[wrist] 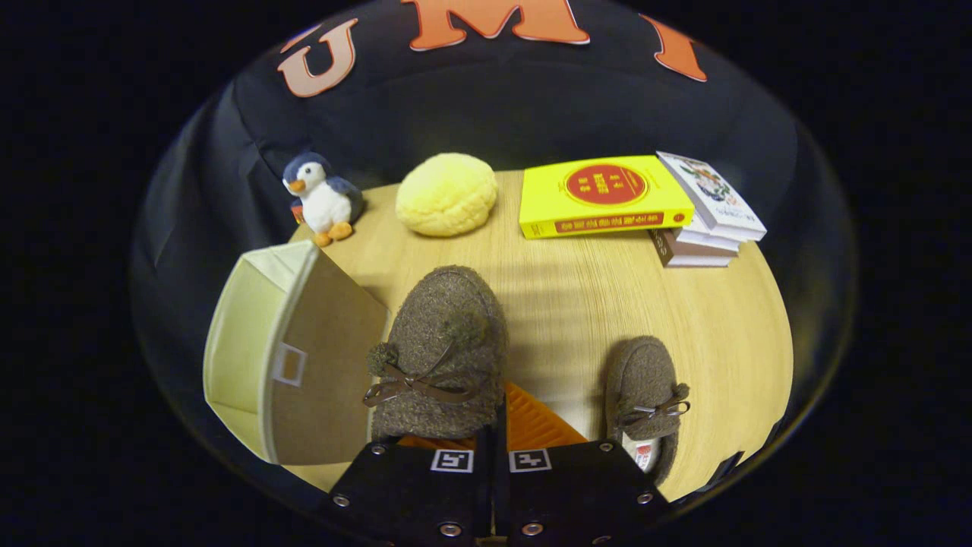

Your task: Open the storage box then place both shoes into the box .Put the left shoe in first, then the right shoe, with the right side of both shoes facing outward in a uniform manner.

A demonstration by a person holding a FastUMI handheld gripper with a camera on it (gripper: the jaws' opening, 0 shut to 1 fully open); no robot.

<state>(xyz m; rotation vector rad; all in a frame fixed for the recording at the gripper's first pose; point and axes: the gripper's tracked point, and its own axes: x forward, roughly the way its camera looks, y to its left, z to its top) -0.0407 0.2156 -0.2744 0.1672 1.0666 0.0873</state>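
Wooden table — hand-held gripper clamps shoe beside storage box.

**Tabletop and what lies on it**

A round, light wood-grain tabletop carries everything. At its far edge sit a plush penguin, a yellow bun-shaped cushion, and a yellow book beside a small stack of books. Nearer, a beige storage box stands beside one brown fuzzy shoe; a second shoe lies apart.
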